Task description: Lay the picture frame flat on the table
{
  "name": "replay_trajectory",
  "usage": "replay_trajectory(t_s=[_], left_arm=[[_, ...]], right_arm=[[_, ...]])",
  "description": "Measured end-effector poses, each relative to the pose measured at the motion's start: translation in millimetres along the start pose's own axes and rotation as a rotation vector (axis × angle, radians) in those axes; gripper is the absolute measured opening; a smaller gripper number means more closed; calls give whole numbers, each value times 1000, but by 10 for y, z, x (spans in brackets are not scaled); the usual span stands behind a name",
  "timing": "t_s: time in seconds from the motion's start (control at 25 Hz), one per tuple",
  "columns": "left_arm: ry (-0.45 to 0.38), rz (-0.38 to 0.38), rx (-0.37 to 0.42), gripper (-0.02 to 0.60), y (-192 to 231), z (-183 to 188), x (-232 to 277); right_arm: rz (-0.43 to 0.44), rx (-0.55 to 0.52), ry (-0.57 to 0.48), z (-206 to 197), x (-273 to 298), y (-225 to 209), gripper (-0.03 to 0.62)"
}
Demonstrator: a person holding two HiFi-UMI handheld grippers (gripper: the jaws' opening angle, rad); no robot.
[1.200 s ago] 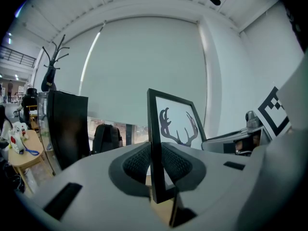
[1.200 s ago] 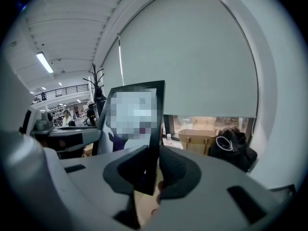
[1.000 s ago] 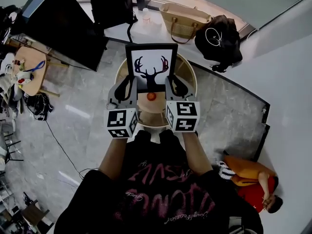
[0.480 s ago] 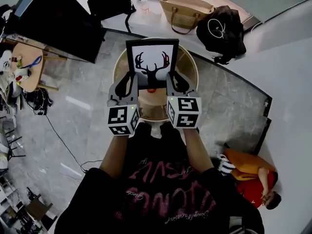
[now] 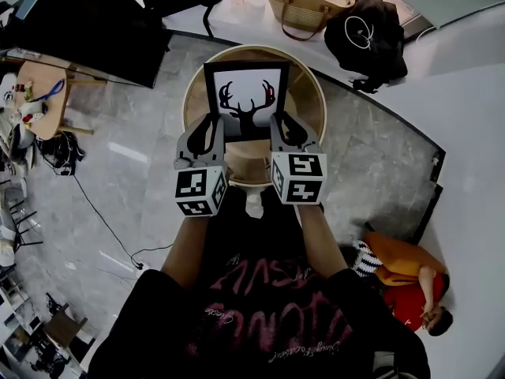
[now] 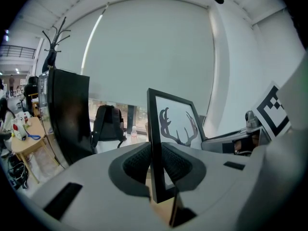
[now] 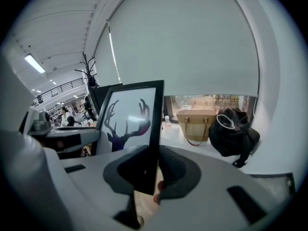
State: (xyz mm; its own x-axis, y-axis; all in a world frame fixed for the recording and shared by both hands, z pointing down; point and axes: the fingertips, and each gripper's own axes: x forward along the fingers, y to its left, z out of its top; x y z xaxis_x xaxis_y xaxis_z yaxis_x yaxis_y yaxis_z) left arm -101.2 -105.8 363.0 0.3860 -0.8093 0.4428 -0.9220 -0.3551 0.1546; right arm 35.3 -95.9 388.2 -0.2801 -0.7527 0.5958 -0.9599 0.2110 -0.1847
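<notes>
The left gripper (image 6: 155, 166) is pinched on the left side rail of the picture frame (image 5: 246, 101), its dark ribbed pads (image 6: 137, 162) pressing the thin black moulding from front and back. The right gripper (image 7: 149, 170) is clamped the same way on the right rail, low down near the bottom corner. Both gripper bodies are smooth grey plastic with rounded shoulders. The frame is a slim, square-edged black rectangle round a white sheet that bears a dark stag's-head silhouette with branching antlers. It stands upright between the two grippers over the round wooden table (image 5: 312, 105), not lying flat. Whether its bottom edge touches the pale tabletop cannot be told. Beyond the table, on the light floor by the window, sits a tan woven handbag (image 5: 304, 2) with looped handles, its contents not visible, and beside it a slumped black bag (image 5: 371, 30).
</notes>
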Motion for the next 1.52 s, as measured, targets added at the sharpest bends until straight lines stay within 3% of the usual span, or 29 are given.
replay_trajectory(t_s=[0.68,1.52], left_arm=[[94,1,-34,72,58,-496,209],[188,22,-71,72,-110,-1357,152]], right_arm=[[2,37,94,-462,270,-95,80],[16,64,189,-1337,272,-216,80]])
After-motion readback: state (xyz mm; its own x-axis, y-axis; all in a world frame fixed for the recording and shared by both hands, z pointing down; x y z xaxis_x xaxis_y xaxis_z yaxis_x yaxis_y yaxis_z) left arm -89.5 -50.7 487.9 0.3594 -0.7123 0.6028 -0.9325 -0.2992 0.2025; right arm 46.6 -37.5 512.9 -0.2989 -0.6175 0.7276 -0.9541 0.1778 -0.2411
